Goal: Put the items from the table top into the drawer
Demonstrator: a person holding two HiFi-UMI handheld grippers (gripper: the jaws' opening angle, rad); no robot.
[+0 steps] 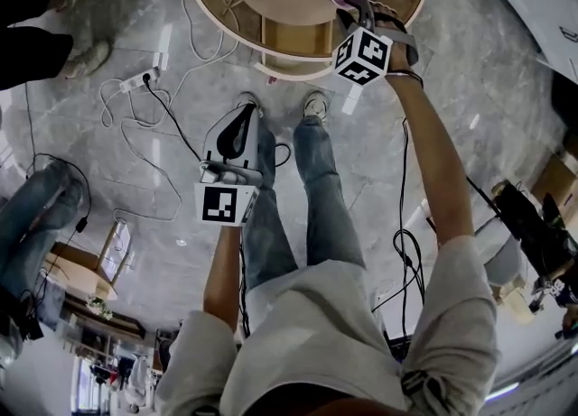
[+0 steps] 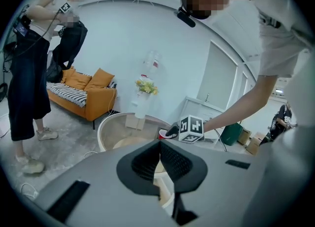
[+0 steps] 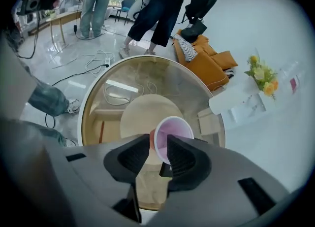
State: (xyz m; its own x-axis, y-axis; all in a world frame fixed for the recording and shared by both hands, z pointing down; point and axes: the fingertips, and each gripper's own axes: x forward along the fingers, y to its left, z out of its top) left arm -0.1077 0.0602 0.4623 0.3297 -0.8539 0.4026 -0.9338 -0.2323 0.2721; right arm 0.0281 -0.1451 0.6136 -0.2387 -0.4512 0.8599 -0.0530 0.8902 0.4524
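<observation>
While my left tongs (image 2: 160, 146) hang closed on nothing, well back from the round surface (image 3: 147, 73), my right tongs (image 3: 158, 141) stand parted at the cup (image 3: 173, 131). The cup is red outside and pale pink within, and it sits upright on that surface with its near wall in the gap between the tips, not yet squeezed as far as I can see. I judge it light, thin-walled and easy to crush or tip, so I would pinch the wall just under the stiffer rim, one tip inside and one outside, gently.
</observation>
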